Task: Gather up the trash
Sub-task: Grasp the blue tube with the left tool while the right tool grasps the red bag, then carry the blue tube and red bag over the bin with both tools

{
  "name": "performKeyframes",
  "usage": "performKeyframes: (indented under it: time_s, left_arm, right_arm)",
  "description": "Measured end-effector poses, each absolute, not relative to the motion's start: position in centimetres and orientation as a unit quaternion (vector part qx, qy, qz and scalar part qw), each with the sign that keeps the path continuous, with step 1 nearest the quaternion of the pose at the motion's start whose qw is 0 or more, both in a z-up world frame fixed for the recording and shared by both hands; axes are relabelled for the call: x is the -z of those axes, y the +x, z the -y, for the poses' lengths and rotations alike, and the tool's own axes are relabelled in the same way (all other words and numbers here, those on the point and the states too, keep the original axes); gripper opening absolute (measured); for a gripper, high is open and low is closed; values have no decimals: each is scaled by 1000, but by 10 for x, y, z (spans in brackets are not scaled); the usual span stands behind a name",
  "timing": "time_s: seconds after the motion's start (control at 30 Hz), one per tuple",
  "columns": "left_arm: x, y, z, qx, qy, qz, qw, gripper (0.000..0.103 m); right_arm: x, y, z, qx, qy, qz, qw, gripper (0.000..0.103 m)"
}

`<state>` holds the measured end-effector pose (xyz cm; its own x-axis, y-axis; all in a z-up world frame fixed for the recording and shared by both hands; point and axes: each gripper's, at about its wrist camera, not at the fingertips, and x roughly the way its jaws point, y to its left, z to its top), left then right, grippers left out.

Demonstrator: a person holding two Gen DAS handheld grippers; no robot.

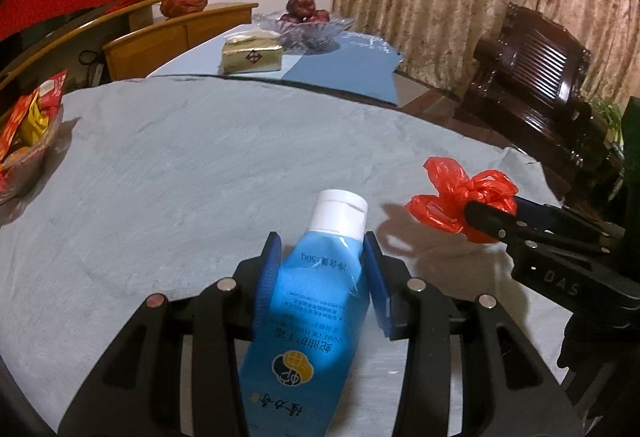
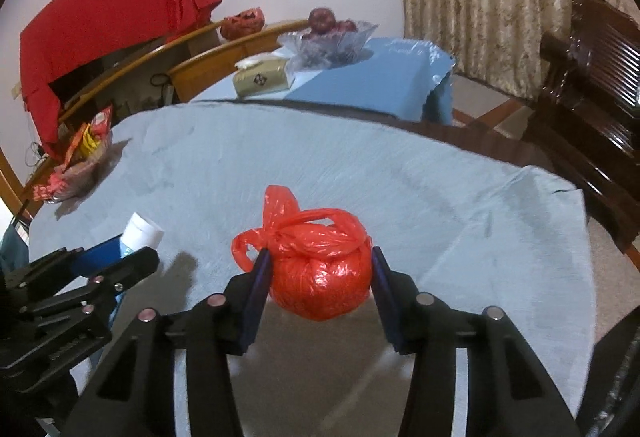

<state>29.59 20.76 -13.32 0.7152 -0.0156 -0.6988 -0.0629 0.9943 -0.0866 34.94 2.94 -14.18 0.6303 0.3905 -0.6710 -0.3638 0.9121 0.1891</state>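
At far left we see a snack basket (image 1: 24,153) on the grey tablecloth (image 1: 180,165). Our left gripper (image 1: 322,277) clamps a blue hand-cream tube (image 1: 316,301), white cap pointing forward. To its right, our right gripper (image 2: 318,279) squeezes a knotted red plastic bag (image 2: 318,269), held just above the cloth.

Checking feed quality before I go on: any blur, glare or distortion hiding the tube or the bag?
Left wrist: blue tube sharp, label partly shadowed; heavy fisheye bending at the edges. Right wrist: red bag clear, small glints on the plastic, background softer.
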Motion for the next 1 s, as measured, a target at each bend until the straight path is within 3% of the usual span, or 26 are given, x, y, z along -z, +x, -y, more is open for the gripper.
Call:
performKeyframes:
  time_s: [1.0]
  left_arm:
    - [78, 234, -70, 88, -28, -351, 932, 40]
  right_arm:
    - [73, 242, 108, -140, 61, -322, 934, 48]
